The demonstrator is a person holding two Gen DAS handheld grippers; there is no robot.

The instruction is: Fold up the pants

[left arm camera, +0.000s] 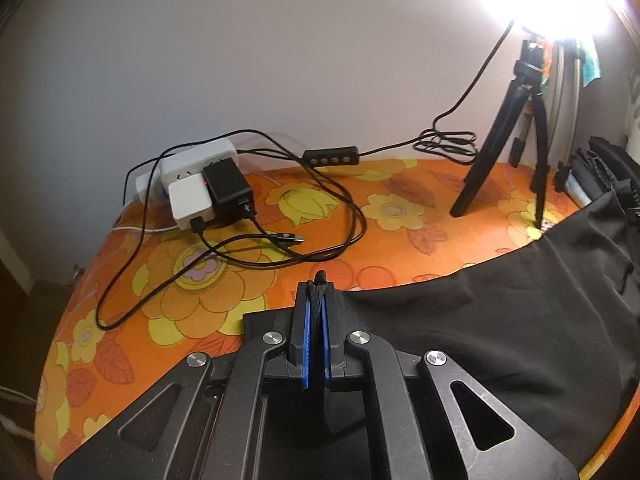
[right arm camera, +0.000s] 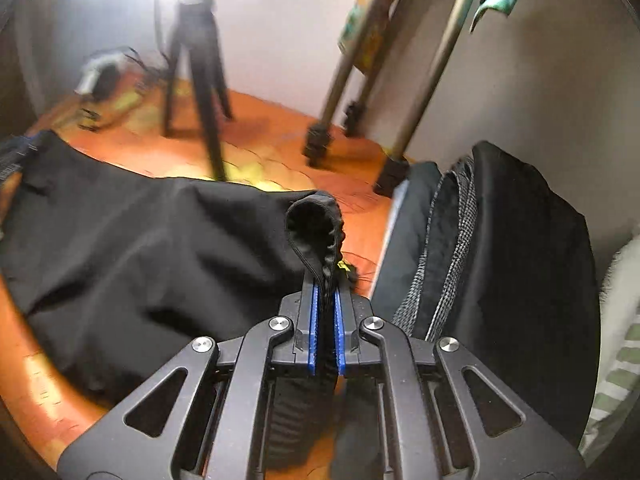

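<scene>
Gripping black pants [left arm camera: 500, 320] at both ends: left gripper [left arm camera: 318, 312] clamped on an edge, right gripper [right arm camera: 327, 304] pinching the elastic band. Spread unfolded across orange flowered tabletop [left arm camera: 240, 280]; folding seemingly barely begun.

pants [left arm camera: 500, 320] on table [left arm camera: 160, 300], chargers [left arm camera: 208, 192] behind-left, tripod [left arm camera: 516, 132] behind-right
</scene>
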